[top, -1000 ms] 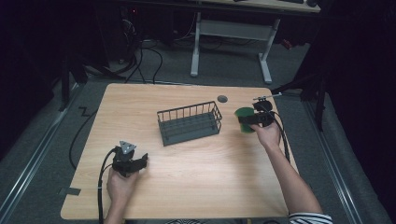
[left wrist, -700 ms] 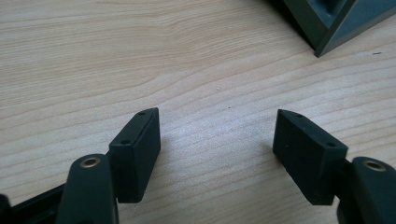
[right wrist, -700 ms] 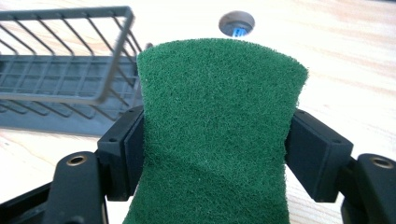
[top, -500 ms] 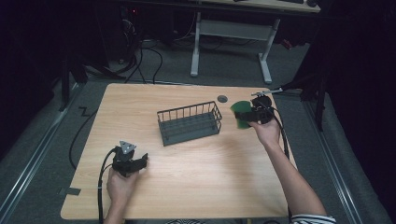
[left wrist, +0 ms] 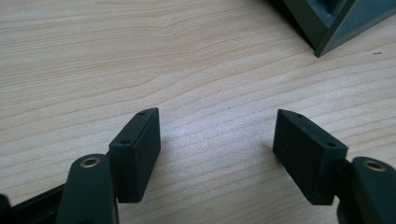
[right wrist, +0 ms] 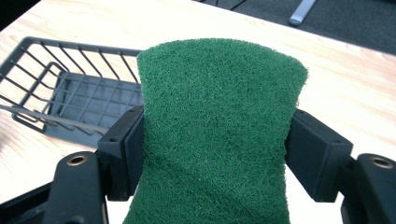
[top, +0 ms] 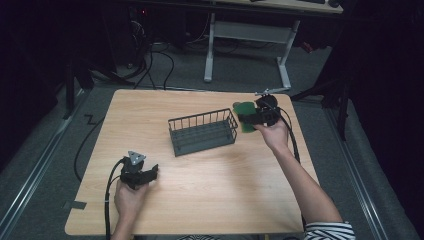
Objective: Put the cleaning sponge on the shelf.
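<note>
Right claw (top: 246, 116): pinching a green scouring pad (top: 245, 114), seen right of centre in the high view, in the upper half of the frame, just beside the right end of the wire basket (top: 202, 132).
Grip detail: in the right gripper view the pad (right wrist: 219, 135) stands in the middle of the frame, squeezed at its waist between the two black pads (right wrist: 133, 149), its top edge spreading wider above them.
Pad's place: off the tabletop (top: 225, 190), held in the air near the basket's right rim; the basket (right wrist: 70, 93) lies at the left of the right gripper view, behind and below the pad.
Left claw (top: 152, 171): spread wide with nothing between, in the lower left of the high view, held in the person's left hand (top: 129, 197).
Left claw close up: in the left gripper view the claw (left wrist: 217, 140) hangs low over bare wood (left wrist: 187, 60), with a corner of the basket (left wrist: 336, 23) at the upper right of the frame.
Basket: dark grey wire, at the centre of the tabletop, with a flat ribbed floor.
Right hand (top: 272, 134): below the claw, with the forearm coming in from the lower right.
</note>
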### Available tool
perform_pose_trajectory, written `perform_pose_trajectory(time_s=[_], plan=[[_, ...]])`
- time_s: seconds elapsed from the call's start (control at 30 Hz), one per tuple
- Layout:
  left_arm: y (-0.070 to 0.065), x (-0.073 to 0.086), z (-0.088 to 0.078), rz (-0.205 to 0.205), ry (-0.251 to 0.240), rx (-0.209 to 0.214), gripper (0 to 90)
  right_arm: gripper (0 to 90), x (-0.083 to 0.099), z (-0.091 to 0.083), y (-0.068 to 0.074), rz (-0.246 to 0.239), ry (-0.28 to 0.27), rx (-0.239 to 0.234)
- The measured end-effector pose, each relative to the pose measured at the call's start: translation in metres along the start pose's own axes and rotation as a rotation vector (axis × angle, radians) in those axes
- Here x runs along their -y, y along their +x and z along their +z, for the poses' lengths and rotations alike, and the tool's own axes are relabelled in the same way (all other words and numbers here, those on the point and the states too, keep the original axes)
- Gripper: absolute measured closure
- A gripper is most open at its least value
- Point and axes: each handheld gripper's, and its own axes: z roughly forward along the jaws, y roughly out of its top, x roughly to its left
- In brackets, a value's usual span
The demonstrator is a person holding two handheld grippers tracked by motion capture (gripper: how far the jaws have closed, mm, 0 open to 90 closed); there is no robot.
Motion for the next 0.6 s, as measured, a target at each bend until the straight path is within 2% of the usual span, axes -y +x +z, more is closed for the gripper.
perform_pose_trajectory(time_s=[0.3,0.6], plan=[[0.000,0.000,0.000,0.000,0.001,0.001,32.5,28.4,-0.023,0.022,0.026,-0.053,0.027,-0.006],[0.000,0.000,0.000,0.000,0.002,0.002,32.5,28.4,-0.039,0.042,0.044,-0.075,0.054,-0.010]])
